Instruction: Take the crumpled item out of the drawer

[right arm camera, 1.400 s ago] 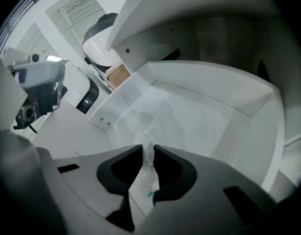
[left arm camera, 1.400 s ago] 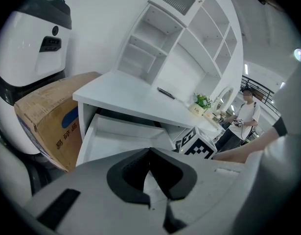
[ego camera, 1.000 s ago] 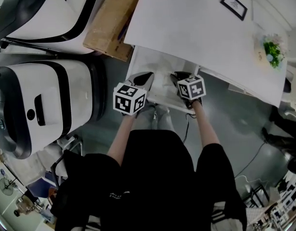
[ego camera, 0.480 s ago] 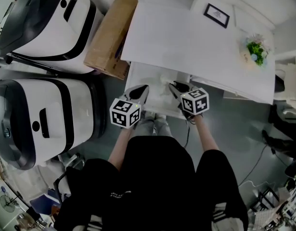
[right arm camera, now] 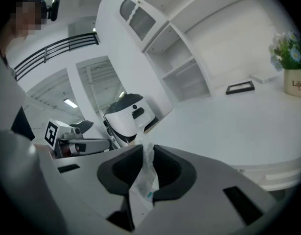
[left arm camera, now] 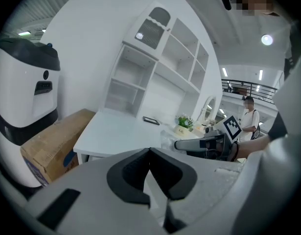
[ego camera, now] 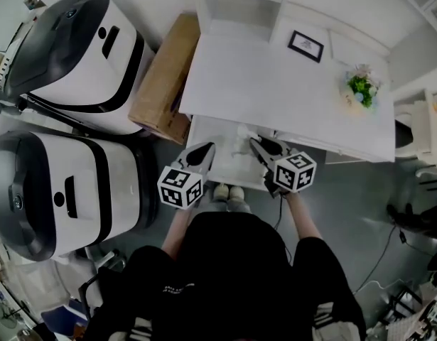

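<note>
A crumpled clear plastic item [right arm camera: 149, 164] is pinched between the pads of my right gripper [right arm camera: 147, 149], which is shut on it. In the head view the crumpled item [ego camera: 239, 143] hangs at the tips of the right gripper [ego camera: 254, 143], above the open white drawer [ego camera: 211, 128] under the desk's front edge. My left gripper [ego camera: 206, 148] hovers over the drawer's left side with its jaws together and nothing between them. In the left gripper view the left gripper [left arm camera: 150, 151] points over the desk, and the right gripper [left arm camera: 204, 143] is at the right with the crumpled item [left arm camera: 167, 140] at its tip.
The white desk [ego camera: 275, 84] carries a small picture frame [ego camera: 305, 45] and a flower pot [ego camera: 360, 87], with a shelf unit [ego camera: 239, 2] behind. A cardboard box [ego camera: 165, 77] leans at the desk's left. Two large white-and-black machines [ego camera: 76, 48] [ego camera: 55, 190] stand further left. A person [left arm camera: 248, 116] stands far off.
The head view has drawn back, so more of the desk and shelf shows. Both grippers have come a little toward the body, and the crumpled item now shows at the right gripper's tips.
</note>
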A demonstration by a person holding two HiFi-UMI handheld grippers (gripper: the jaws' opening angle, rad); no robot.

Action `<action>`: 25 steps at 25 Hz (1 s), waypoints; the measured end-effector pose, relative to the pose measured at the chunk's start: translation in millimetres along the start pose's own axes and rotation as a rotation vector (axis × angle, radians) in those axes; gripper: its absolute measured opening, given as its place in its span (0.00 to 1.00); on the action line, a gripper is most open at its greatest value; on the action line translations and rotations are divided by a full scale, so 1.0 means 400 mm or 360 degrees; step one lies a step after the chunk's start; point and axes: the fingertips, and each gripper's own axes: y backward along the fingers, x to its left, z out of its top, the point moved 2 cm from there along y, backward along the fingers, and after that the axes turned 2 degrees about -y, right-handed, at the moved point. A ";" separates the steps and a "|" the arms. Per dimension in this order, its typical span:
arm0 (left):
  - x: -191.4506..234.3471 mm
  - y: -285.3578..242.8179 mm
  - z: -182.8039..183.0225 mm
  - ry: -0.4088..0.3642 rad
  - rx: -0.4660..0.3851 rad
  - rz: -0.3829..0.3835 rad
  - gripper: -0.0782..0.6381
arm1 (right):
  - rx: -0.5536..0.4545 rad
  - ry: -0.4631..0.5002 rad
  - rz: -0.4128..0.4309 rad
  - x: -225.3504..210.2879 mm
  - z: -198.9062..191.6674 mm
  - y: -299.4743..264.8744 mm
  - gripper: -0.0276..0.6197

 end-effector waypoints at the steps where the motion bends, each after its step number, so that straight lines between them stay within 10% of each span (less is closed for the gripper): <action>1: -0.003 0.005 0.009 -0.0010 -0.0017 0.0004 0.10 | -0.0029 0.0006 0.0004 0.006 0.014 0.009 0.13; 25: -0.018 0.143 0.246 -0.0246 -0.0473 0.0221 0.11 | -0.0736 0.0175 -0.0047 0.092 0.291 0.204 0.13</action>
